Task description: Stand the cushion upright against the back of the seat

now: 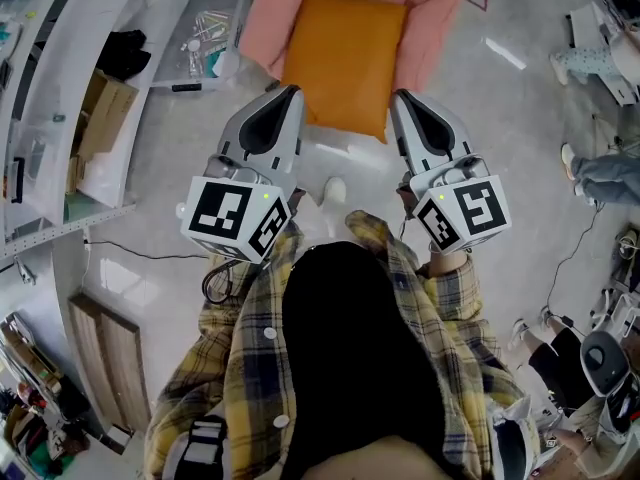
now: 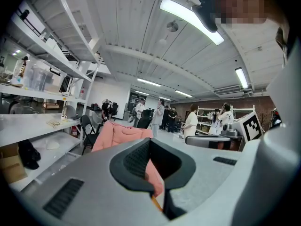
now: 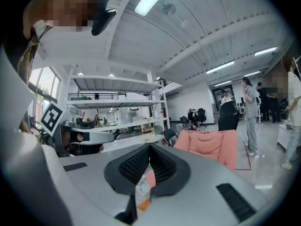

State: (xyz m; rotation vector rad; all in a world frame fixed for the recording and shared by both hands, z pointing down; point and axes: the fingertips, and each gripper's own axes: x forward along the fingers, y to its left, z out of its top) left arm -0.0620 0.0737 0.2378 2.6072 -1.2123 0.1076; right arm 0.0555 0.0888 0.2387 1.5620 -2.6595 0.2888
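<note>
An orange cushion [image 1: 345,53] hangs flat over the seat of a pink padded chair [image 1: 440,8] in the head view. My left gripper [image 1: 293,96] is at its near left corner and my right gripper [image 1: 398,100] at its near right corner. Both are shut on the cushion's edge. In the left gripper view a thin orange sliver [image 2: 155,203] shows between the closed pads of the left gripper [image 2: 150,142], with the pink chair [image 2: 120,134] ahead. The right gripper view shows orange fabric and clear wrap [image 3: 143,204] pinched by the right gripper [image 3: 150,147], and the chair's back [image 3: 211,145] upright beyond.
White shelving [image 1: 60,118] runs along the left with a clear bin [image 1: 205,28] beside the chair. A wooden board [image 1: 110,363] and a cable lie on the floor at lower left. People [image 1: 600,173] stand and sit at the right. More people [image 2: 162,114] stand far behind the chair.
</note>
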